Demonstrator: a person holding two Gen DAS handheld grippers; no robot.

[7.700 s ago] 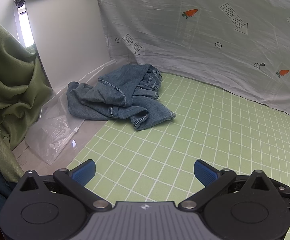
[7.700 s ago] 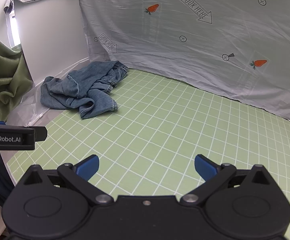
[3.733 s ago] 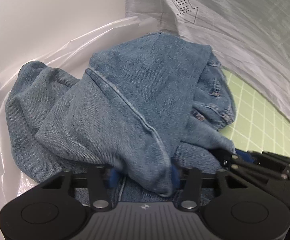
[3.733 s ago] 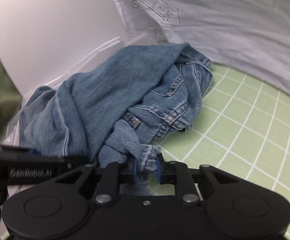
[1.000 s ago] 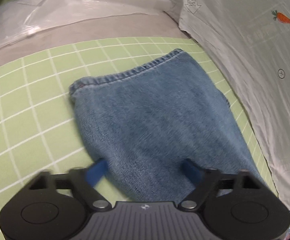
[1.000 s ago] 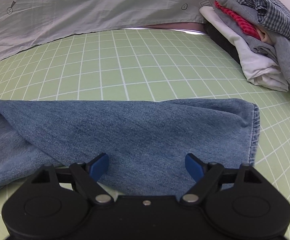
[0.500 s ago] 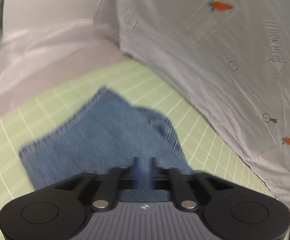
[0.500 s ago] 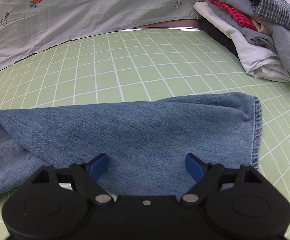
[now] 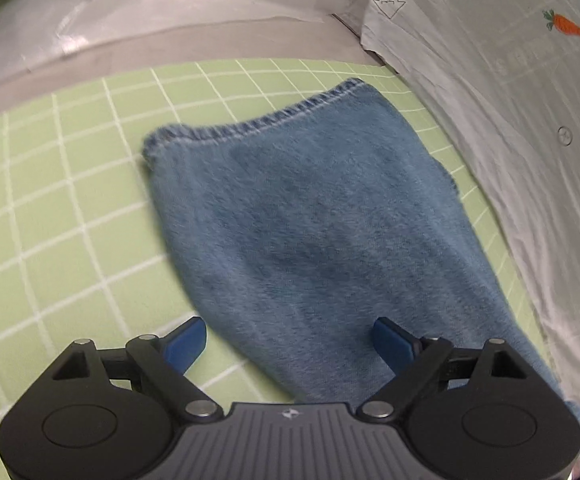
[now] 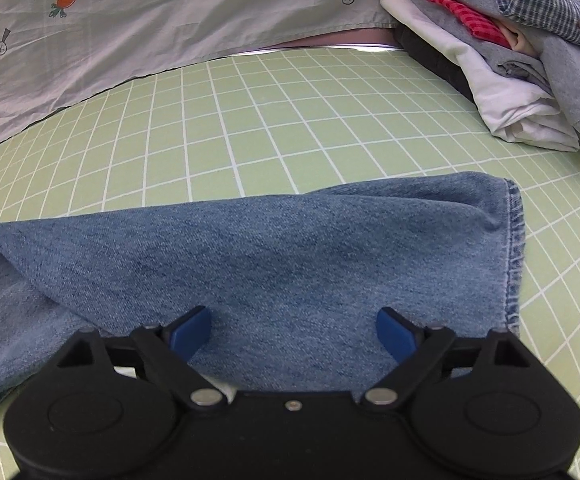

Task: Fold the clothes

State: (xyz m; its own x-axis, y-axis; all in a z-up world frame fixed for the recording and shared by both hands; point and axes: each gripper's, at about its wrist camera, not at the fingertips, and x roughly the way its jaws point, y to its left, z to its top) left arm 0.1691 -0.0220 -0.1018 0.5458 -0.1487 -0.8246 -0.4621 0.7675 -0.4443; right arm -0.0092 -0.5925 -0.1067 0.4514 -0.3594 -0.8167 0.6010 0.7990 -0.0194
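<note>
Left wrist view. Left gripper (image 9: 290,342): blue-padded jaws spread wide, having just been opening; denim lies beneath and between them, but the pads do not press on it. Jeans (image 9: 313,220): one blue denim leg lying flat on the green grid mat (image 9: 50,208), stitched hem at the far end, the cloth running back under the gripper. The picture is slightly blurred. Grey printed sheet (image 9: 509,112): along the right side of the mat, just beside the denim edge, with a carrot motif and an arrow label. Clear plastic sheeting (image 9: 150,4): beyond the far edge of the mat.

Right wrist view. Right gripper (image 10: 293,334): jaws spread wide, having just been opening a little further; both pads hover over the denim without pinching it. Jeans (image 10: 290,248): a leg laid across the mat (image 10: 250,120), hem to the right, a second layer showing at lower left. Stack of folded clothes (image 10: 529,60): upper right on the mat, well apart from the jeans; white, grey, red and checked pieces. Grey sheet (image 10: 130,20): along the far edge.
</note>
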